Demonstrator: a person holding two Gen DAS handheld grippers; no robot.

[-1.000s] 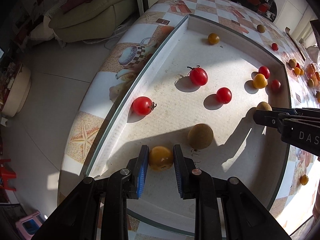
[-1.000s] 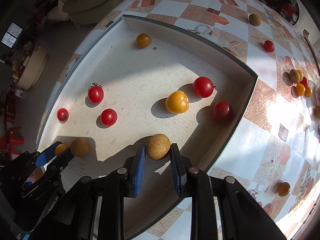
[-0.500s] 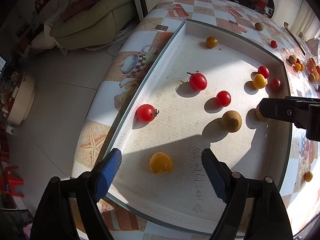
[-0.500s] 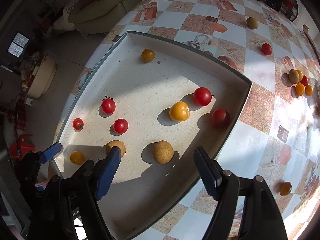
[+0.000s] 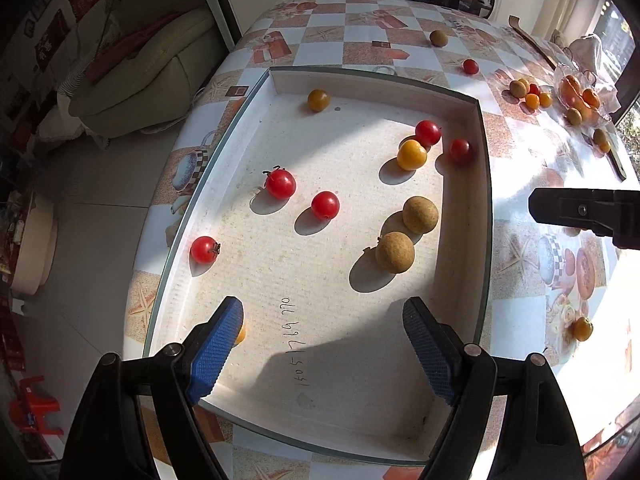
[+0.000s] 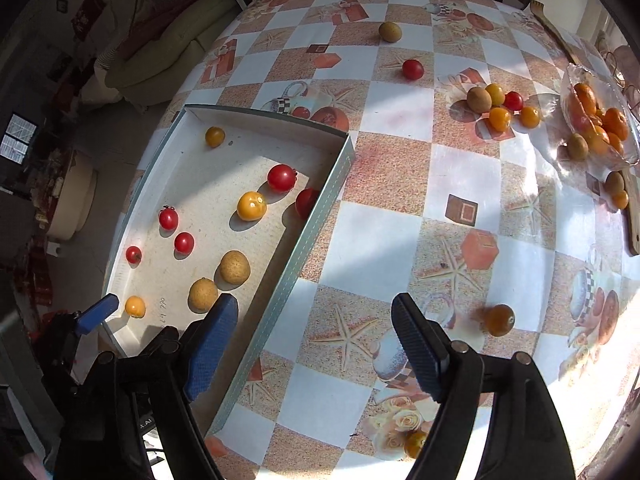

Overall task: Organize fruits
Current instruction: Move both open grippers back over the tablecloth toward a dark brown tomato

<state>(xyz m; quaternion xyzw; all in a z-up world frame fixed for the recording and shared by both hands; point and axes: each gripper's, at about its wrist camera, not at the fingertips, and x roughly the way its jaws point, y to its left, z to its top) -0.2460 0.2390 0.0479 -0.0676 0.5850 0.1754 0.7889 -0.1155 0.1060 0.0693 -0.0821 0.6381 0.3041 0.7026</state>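
Note:
A shallow white tray (image 5: 486,240) holds several red and yellow tomatoes and two brown round fruits (image 5: 395,252) (image 5: 420,215). My left gripper (image 5: 323,320) hangs open above the tray's near end with nothing between its blue pads. A small yellow tomato (image 5: 241,334) peeks out from behind its left finger. In the right wrist view that yellow tomato (image 6: 135,306) lies beside the left gripper's tip (image 6: 98,314). My right gripper (image 6: 316,312) is open and empty, straddling the tray's right wall (image 6: 312,240). The brown fruits (image 6: 203,295) (image 6: 235,267) lie just beyond its left finger.
Loose fruit lies on the checkered tablecloth: an orange one (image 6: 499,320) near my right finger, another (image 6: 416,444) lower down, a red tomato (image 6: 413,69), a brown fruit (image 6: 390,32) and a small cluster (image 6: 496,104). A glass bowl (image 6: 628,136) of fruit stands far right. The table edge drops to the floor on the left.
Both grippers opened and let go: the left released the yellow tomato, the right a brown fruit, both left in the tray. Both lifted and shifted right, the right one past the tray wall.

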